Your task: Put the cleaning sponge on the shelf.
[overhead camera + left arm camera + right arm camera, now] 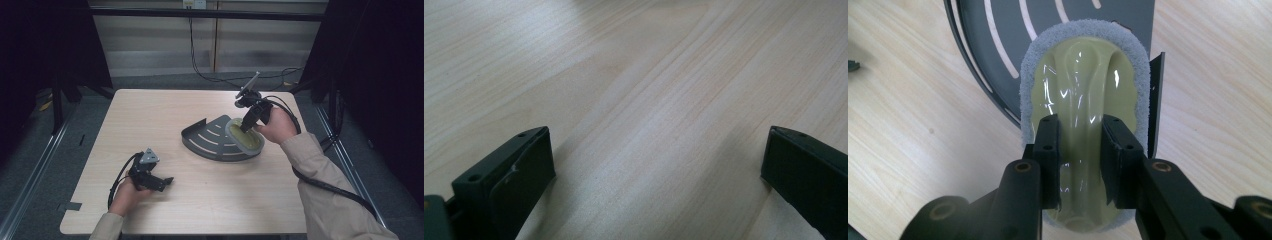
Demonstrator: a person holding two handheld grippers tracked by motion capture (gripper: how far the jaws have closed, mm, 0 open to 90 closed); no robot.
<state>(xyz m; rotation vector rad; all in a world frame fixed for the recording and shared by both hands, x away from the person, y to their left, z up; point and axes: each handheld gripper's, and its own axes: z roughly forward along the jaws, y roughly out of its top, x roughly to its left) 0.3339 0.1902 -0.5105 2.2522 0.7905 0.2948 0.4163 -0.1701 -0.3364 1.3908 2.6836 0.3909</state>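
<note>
Desk of pale wood carries what we work on: a dark slotted corner rack right of centre, with a yellow-green scrubber, edged in a grey pad, lying on its right part. Our right hand-held gripper is clamped on the scrubber's raised ridge. Our left hand-held gripper rests at the near left, its jaws wide apart over bare wood.
</note>
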